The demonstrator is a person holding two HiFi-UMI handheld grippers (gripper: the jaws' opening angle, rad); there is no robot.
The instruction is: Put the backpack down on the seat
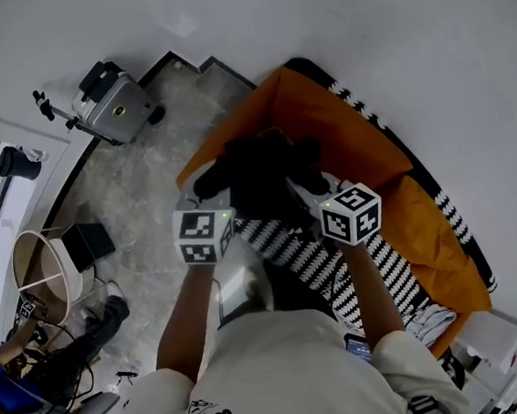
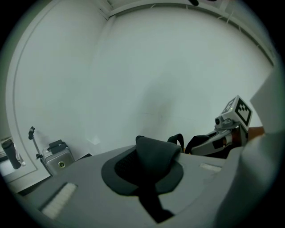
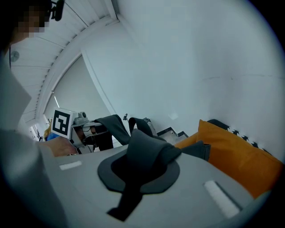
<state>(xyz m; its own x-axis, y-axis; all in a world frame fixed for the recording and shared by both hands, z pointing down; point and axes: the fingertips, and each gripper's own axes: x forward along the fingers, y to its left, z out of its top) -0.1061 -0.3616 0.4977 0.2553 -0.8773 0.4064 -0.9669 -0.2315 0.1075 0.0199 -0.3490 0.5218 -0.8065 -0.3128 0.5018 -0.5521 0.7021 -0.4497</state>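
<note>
The left gripper is clamped on a backpack strap. The right gripper is clamped on a second strap. The black backpack is between them over the orange seat, by its striped throw. Whether it touches the seat, I cannot tell.

backpack: black cloth, matt, in soft folds
backpack strap: thick black cloth, matt, padded look
seat: orange cloth, matt, smooth
striped cloth: black-and-white textile, matt
left gripper: grey plastic, matt, smooth
right gripper: grey plastic, matt, smooth
floor: mottled grey stone look, faint sheen
wall: white, smooth, matt
case: silver metal look, black plastic handle
</note>
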